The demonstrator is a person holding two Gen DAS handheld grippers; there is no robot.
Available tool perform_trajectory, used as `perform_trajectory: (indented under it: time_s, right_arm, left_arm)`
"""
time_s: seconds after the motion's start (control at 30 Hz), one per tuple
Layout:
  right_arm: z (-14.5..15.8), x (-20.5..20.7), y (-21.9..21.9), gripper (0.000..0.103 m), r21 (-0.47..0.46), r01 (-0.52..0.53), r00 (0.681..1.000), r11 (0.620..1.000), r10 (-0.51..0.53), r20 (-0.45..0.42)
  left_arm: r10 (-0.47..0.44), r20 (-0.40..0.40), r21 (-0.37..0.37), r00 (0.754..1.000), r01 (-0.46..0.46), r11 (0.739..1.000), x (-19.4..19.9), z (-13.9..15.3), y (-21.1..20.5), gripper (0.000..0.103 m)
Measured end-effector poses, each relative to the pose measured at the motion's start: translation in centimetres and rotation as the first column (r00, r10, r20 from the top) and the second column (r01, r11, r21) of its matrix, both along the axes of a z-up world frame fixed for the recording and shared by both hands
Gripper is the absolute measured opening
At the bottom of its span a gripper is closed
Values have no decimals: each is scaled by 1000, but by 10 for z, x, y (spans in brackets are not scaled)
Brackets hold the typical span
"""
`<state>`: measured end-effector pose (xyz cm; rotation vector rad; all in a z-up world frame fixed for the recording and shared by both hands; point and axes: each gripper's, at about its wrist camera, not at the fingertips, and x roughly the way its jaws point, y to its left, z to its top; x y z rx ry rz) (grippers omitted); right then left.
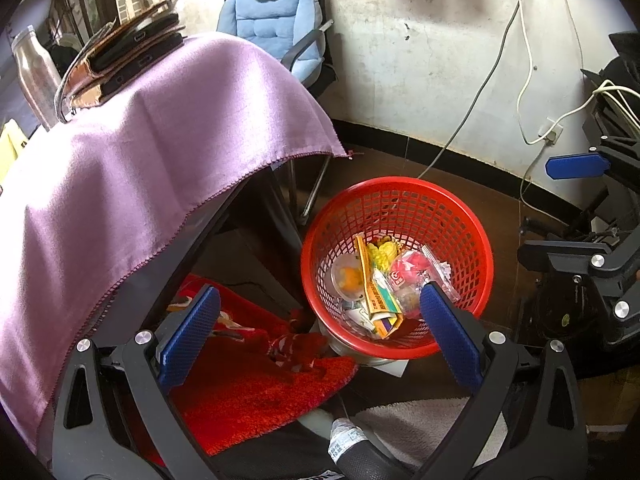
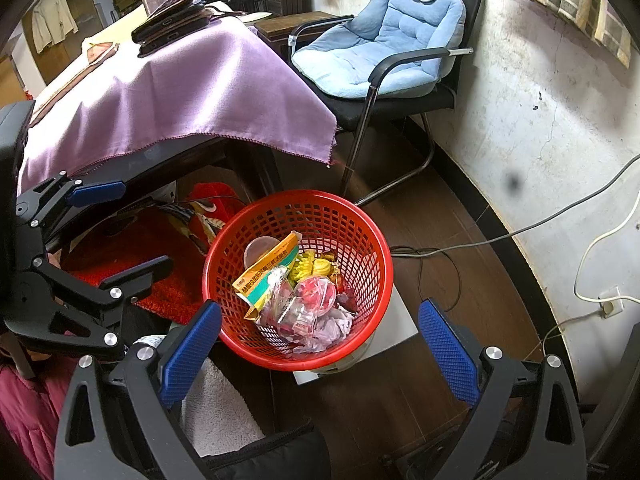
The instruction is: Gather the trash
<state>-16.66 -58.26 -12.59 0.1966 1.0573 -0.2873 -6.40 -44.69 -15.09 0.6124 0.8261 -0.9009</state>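
— Blue pads on both tools, and how do the jaws stand?
— Spread wide on each. The left gripper (image 1: 320,308) holds nothing, and the right gripper (image 2: 320,328) is just as empty.
— Where is the trash (image 2: 300,292)?
— Inside the red basket (image 2: 372,240), which sits on the dark floor (image 2: 440,232) between the two tools. A yellow box (image 2: 268,272), clear wrappers (image 2: 296,312) and a pink packet (image 2: 316,292) lie piled in it.
— And around it?
— A purple cloth (image 2: 180,92) hangs over the table beside it, a red rug (image 1: 248,392) lies under that, and a chair (image 2: 384,40) with a blue cushion stands behind by the wall.
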Motion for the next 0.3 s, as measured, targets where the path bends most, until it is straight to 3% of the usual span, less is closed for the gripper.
perform_trajectory:
  time_s: [0.3]
  right_arm:
    - [3,0,0,97,-3,-1,1000,1000,1,3]
  left_arm:
    - [4,-5,-17,1000,-4,1000,2,5,3,96]
